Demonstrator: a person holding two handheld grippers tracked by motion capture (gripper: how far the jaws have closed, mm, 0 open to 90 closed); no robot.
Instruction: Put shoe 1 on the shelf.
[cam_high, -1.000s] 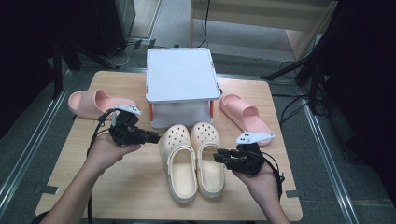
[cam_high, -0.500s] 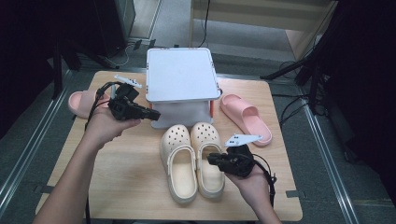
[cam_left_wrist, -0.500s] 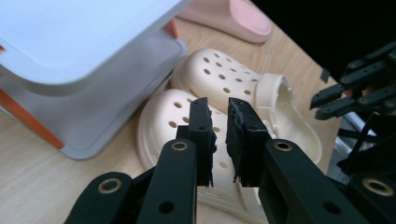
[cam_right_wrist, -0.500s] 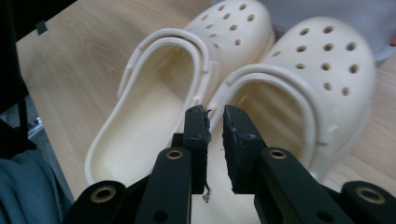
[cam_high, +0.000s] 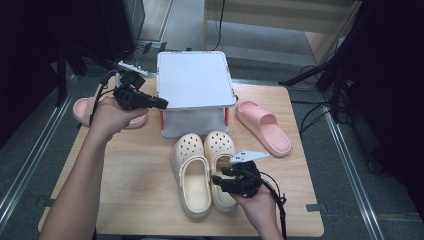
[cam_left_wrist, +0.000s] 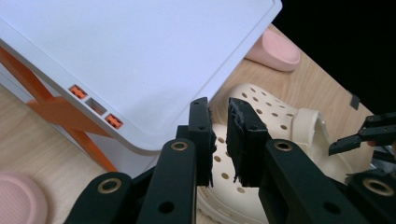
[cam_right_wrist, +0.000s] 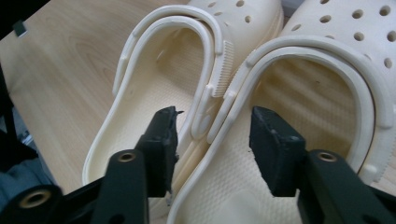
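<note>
A pair of cream clogs, the left one (cam_high: 191, 172) and the right one (cam_high: 220, 146), lies side by side in front of a white lidded box (cam_high: 195, 80) with orange latches. My right gripper (cam_high: 219, 180) is open low over the clogs' heels. In the right gripper view its jaws (cam_right_wrist: 212, 140) straddle the two touching heel straps, one jaw inside the left clog (cam_right_wrist: 140, 93), the other inside the right clog (cam_right_wrist: 303, 93). My left gripper (cam_high: 159, 103) hovers at the box lid's left front corner. Its jaws (cam_left_wrist: 221, 140) are almost together with nothing between them, above the lid (cam_left_wrist: 116, 56).
One pink slide (cam_high: 263, 126) lies right of the box, another (cam_high: 81, 108) at the table's left edge, partly behind my left hand. The wooden table (cam_high: 135, 165) has bare room at front left. Dark floor, rails and cables surround it.
My left gripper has risen from beside the clogs and travelled back and left to the box lid's corner. My right gripper has slid left onto the clogs' heels.
</note>
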